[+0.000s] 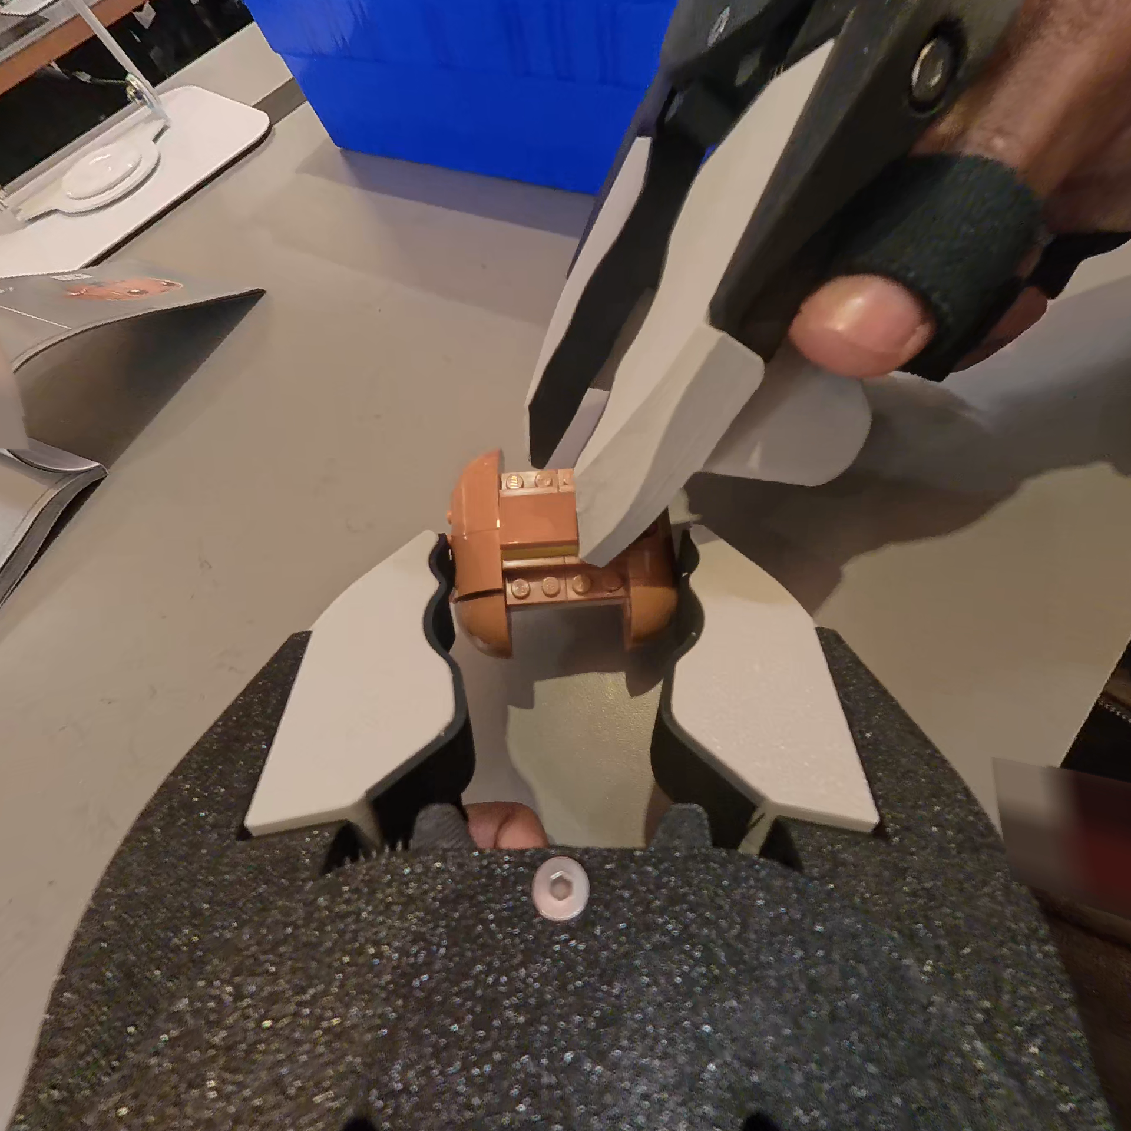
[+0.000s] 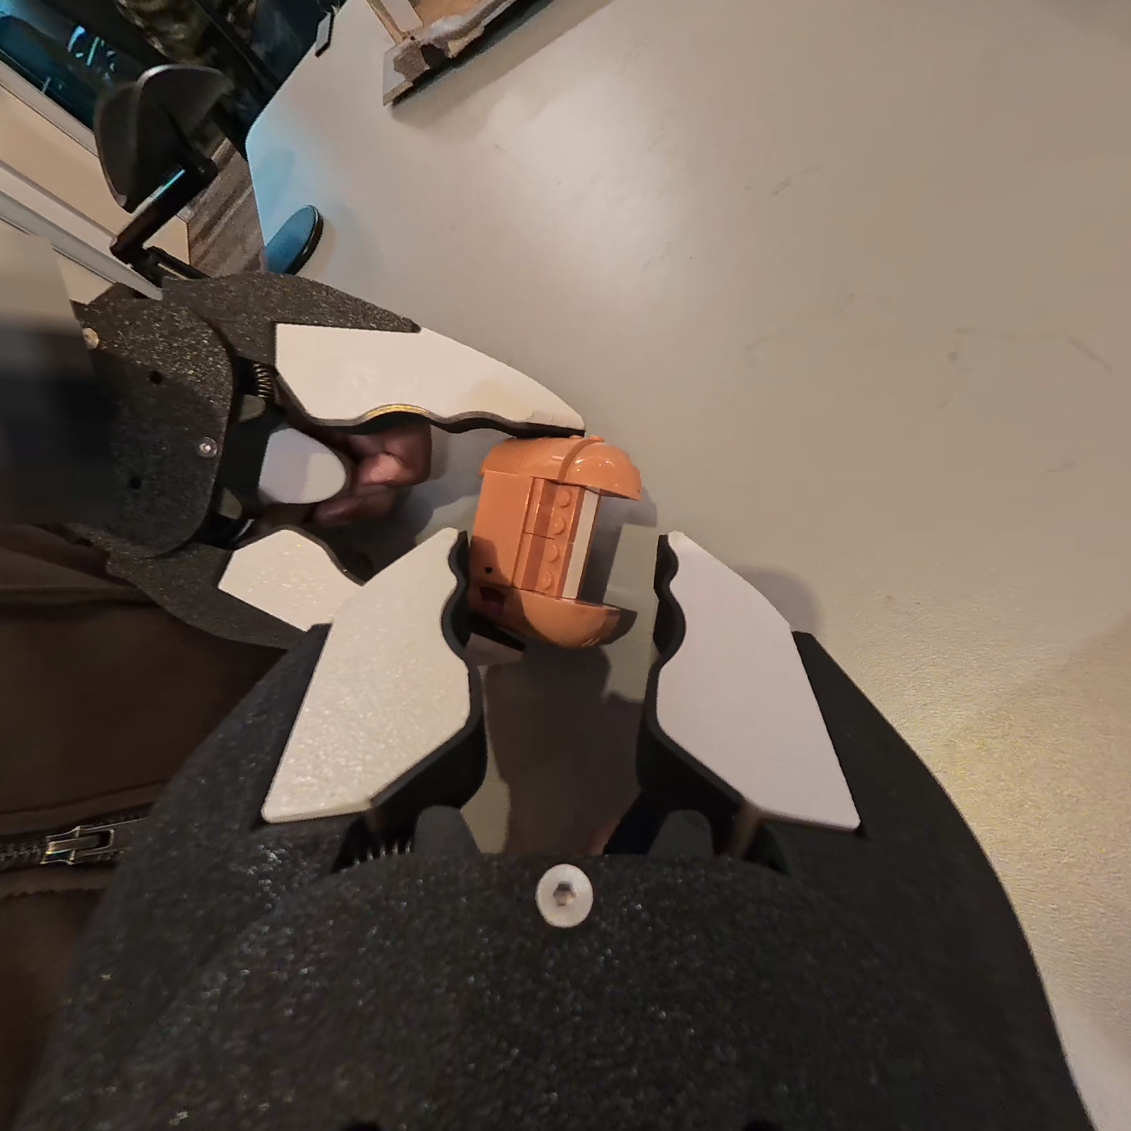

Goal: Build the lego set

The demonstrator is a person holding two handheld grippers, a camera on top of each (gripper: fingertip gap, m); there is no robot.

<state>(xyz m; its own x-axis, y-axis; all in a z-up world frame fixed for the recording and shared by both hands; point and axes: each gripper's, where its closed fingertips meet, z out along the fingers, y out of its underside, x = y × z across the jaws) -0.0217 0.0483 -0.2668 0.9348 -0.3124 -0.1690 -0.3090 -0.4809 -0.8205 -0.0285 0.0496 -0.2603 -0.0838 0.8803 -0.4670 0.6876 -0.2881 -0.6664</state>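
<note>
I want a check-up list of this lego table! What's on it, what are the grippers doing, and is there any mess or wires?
Surface: grey table, scuffed, mostly bare.
Job's things: tan lego build, rounded ends, studs showing, held above the table.
Clutter: open instruction booklet at left; blue bin behind; white stand base at far left.
Grippers: left gripper shut on the lego build, one finger at each rounded end. Right gripper open, one fingertip touching the build, the other clear of it.
Cables: nothing seen.
Surroundings: black chair and blue seat past the table edge; a person's jacket zip nearby.
</note>
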